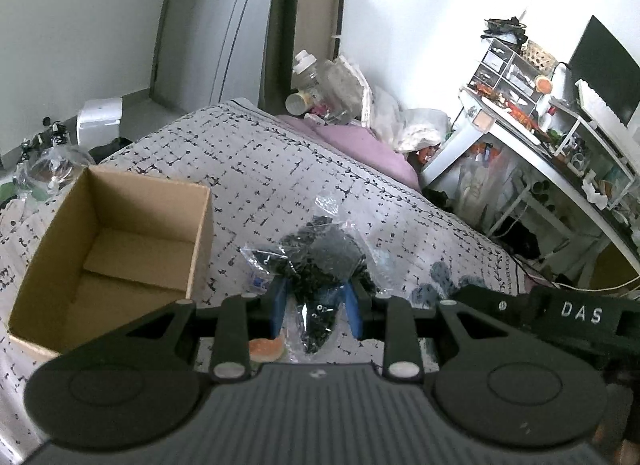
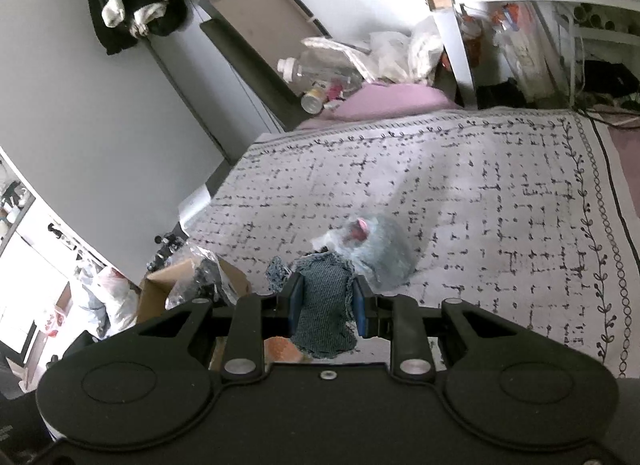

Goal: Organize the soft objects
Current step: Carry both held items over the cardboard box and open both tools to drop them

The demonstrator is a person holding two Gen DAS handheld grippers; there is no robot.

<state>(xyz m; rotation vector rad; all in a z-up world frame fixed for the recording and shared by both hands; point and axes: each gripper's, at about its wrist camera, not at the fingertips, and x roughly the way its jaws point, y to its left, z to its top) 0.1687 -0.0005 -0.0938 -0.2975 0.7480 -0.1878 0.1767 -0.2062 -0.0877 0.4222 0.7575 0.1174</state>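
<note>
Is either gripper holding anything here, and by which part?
Left gripper pinches a clear bag of black fabric near the bag's middle. Right gripper clamps a blue-grey knitted cloth across its middle.

A bed [image 1: 256, 169] with a white, black-patterned cover fills the room's middle, a mauve pillow [image 1: 360, 145] at its head. Pale grey walls [image 1: 80, 17] surround it. A cluttered white table [image 1: 516, 137] stands alongside, brightly daylit.
</note>
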